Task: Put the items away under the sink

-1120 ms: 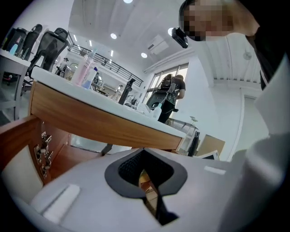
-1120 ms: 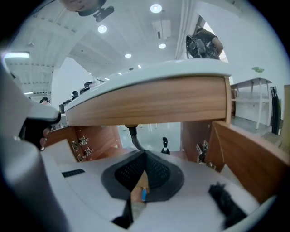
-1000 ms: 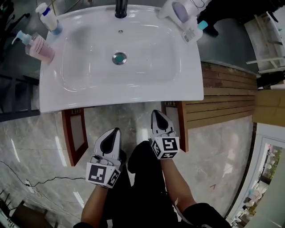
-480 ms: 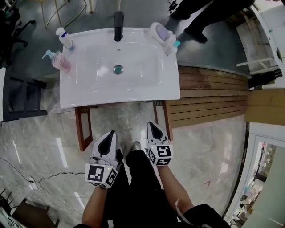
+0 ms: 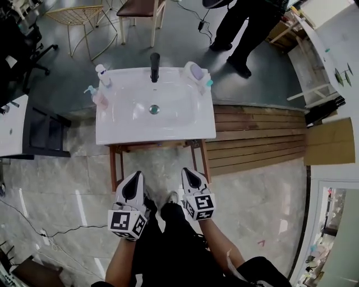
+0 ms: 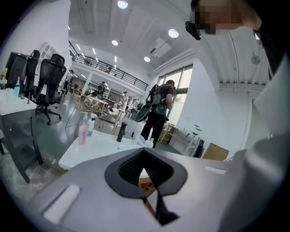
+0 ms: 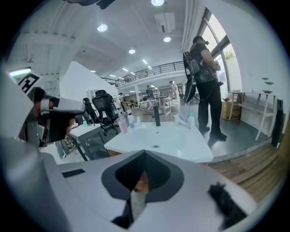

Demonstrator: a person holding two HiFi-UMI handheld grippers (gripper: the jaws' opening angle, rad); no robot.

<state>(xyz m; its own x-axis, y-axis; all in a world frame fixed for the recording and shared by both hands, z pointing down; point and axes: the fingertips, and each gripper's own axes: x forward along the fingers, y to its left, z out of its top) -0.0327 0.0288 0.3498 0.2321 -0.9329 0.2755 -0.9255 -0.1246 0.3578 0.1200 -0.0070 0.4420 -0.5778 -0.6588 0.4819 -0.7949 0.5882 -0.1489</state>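
Note:
A white sink basin (image 5: 129,132) stands ahead on a wooden stand (image 5: 113,168). On its rim are a pink pump bottle (image 5: 100,98), a white bottle with a blue band (image 5: 102,74), a black faucet (image 5: 155,66), a white dish with a purple item (image 5: 195,72) and a teal-capped item (image 5: 208,83). The same bottles (image 6: 83,131) show far off in the left gripper view. My left gripper (image 5: 136,176) (image 6: 144,152) and right gripper (image 5: 185,171) (image 7: 144,153) are held close to my body, well short of the sink. Both are shut and empty.
A person in dark clothes (image 5: 247,25) stands beyond the sink. Wooden decking (image 5: 258,134) lies to the right, a black desk (image 5: 39,132) to the left, chairs (image 5: 140,14) behind. A cable (image 5: 56,230) runs over the marble floor.
The view has pulled up and back: the sink looks smaller and farther away, and more of the room shows. Both grippers stay shut at the same spot in front of me.

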